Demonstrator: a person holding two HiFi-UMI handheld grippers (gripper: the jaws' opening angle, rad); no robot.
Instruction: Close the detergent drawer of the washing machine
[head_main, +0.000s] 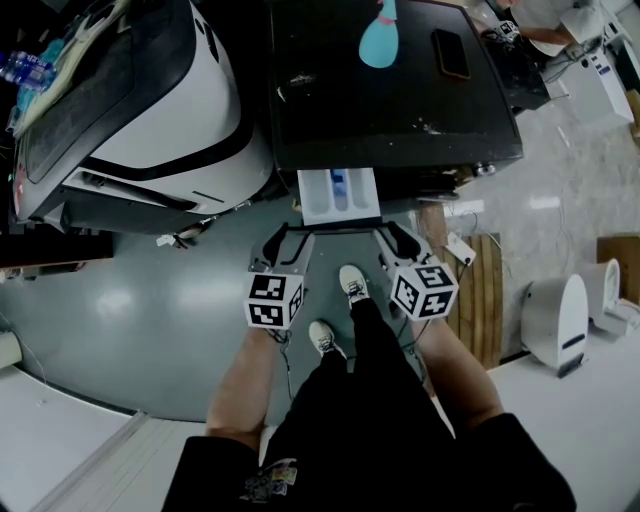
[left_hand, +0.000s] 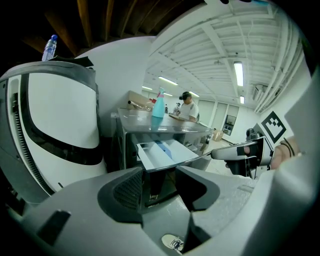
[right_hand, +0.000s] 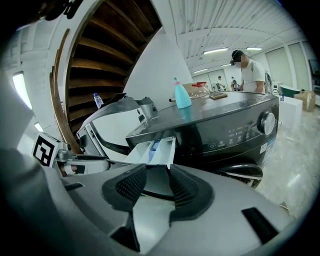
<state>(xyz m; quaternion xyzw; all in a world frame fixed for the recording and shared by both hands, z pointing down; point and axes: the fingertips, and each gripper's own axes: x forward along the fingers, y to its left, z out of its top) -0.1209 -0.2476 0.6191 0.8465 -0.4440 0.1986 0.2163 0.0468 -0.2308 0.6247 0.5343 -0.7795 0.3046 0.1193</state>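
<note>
Jaws apart on left gripper, released, parked at 7 o'clock of detergent drawer. Saw drawer pulled out of washing machine, at 12 o'clock of both, its dark front framed between jaws. Found right gripper at drawer's 5 o'clock, released too, jaws apart.

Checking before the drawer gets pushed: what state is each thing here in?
detergent drawer: pulled out, open.
left gripper: jaws apart, gripping nothing.
right gripper: jaws apart, gripping nothing.
teal bottle: upright on the washing machine.
phone: lying flat on the same top.
</note>
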